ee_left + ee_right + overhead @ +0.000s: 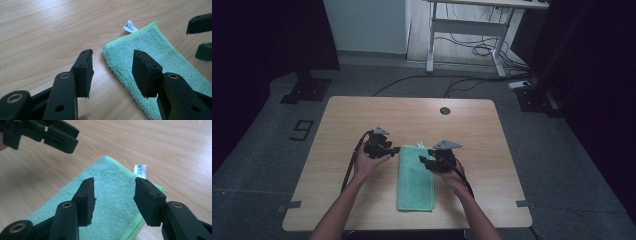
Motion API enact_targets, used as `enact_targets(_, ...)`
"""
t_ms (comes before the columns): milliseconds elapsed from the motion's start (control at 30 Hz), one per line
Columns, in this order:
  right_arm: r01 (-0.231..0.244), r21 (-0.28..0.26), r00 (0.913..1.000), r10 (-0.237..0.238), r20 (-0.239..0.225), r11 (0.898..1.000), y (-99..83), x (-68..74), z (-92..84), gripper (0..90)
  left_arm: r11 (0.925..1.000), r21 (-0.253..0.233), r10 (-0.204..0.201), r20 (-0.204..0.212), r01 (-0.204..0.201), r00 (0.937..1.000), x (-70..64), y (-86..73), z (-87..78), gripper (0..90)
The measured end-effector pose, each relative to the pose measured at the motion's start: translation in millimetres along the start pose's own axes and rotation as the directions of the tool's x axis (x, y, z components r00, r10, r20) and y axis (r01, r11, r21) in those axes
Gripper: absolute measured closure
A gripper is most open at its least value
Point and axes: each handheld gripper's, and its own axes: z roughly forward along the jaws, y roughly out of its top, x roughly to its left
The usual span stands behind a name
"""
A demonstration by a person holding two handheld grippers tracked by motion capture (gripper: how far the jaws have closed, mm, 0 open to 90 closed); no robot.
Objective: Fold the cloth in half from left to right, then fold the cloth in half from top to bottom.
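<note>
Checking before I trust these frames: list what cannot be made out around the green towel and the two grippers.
- Label print: too small, both gripper views.
- Towel near end: cut off by the bottom edge, gripper views.
- Layers in the fold: underside hidden against the table.
- Left gripper, right gripper height above towel: unclear, high view.

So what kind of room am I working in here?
Most likely a lab or office workroom set up for recording. A plain wooden table with a folded green towel stands on grey carpet; behind it, a white-framed desk has loose cables trailing on the floor.
</note>
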Motion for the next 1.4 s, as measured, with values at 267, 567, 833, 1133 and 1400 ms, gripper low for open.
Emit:
enact_targets(267, -0.016, -0.005, 0.9997, 0.016, 0.021, 1.000, 4.9, -9.9, 3.5, 50.0, 1.0000, -0.001, -0.003, -0.012, 0.003, 0.9999, 0.8, -0.2, 2.7, 50.9)
enact_targets(567, -0.027, 0.007, 0.9990, 0.027, 0.036, 1.000, 7.4, -18.0, 8.3, 49.9, 0.9999, 0.013, -0.007, -0.006, 0.007, 1.0000, -0.7, 2.6, 14.0, 50.9)
enact_targets(833, -0.045, 0.009, 0.9979, 0.044, 0.048, 0.999, 7.1, -26.4, 9.3, 49.7, 0.9997, 0.022, -0.006, -0.001, 0.006, 1.0000, -3.7, 5.1, 21.5, 50.7)
enact_targets(1133, -0.065, 0.018, 0.9962, 0.064, 0.059, 0.998, 4.3, -34.4, 15.3, 49.9, 0.9997, 0.024, -0.006, -0.008, 0.006, 0.9999, -4.2, 8.5, 28.7, 50.8)
enact_targets(1400, -0.094, 0.046, 0.9928, 0.090, 0.078, 0.994, -3.4, -44.6, 31.2, 49.9, 0.9990, 0.044, -0.011, -0.001, 0.011, 0.9999, -1.5, 6.2, 41.6, 52.0)
